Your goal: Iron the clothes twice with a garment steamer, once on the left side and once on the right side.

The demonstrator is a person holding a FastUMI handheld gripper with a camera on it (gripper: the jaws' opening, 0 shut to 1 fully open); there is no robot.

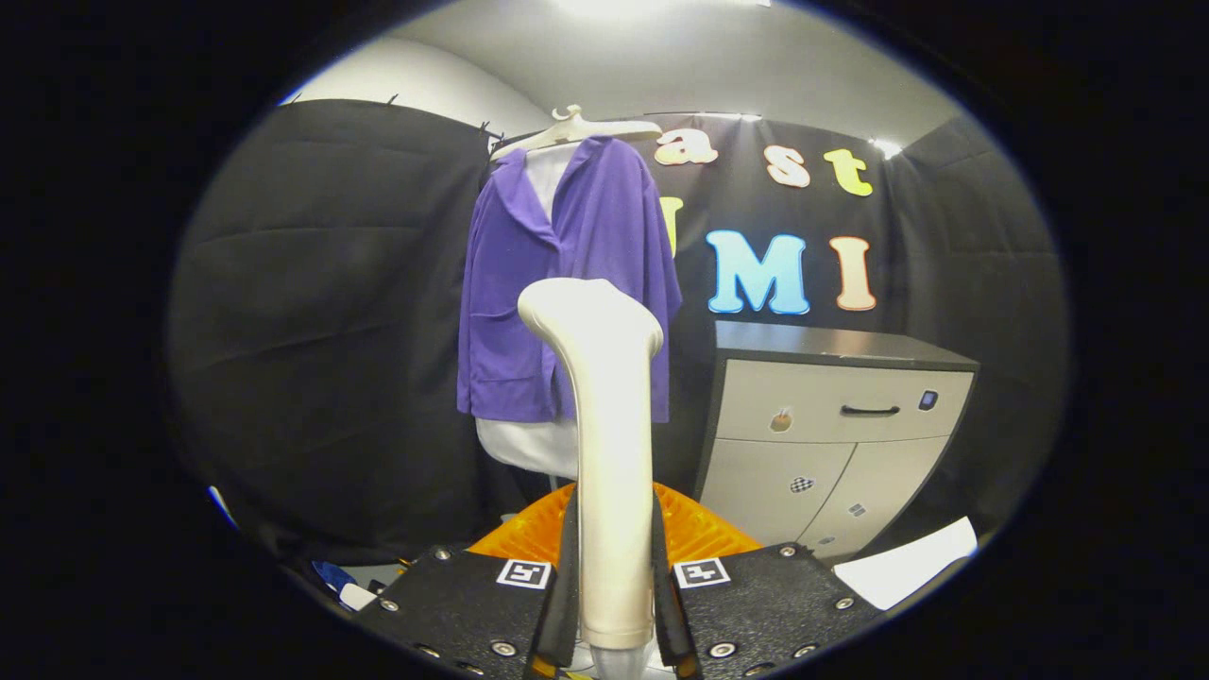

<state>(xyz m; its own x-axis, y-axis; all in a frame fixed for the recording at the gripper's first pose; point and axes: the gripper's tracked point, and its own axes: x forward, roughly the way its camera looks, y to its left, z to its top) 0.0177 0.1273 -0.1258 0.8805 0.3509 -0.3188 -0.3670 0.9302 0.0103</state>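
Currently we are seeing the gripper (614, 604) at bottom centre with its fingers (565, 586) closed in from both sides, pressing on the handle of the cream garment steamer (604, 425), which is standing upright between them. Its head is pointing toward the purple jacket (567, 283), hanging on a pale hanger (576, 129) at upper centre over a white garment (524, 444). We are noting square black-and-white markers (524, 572) on the finger blocks. A grey-topped cabinet (831, 425) is standing right of the jacket; its small stickers are too small to read.

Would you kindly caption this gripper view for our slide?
Claw shut on white garment steamer, held upright before purple jacket on hanger.
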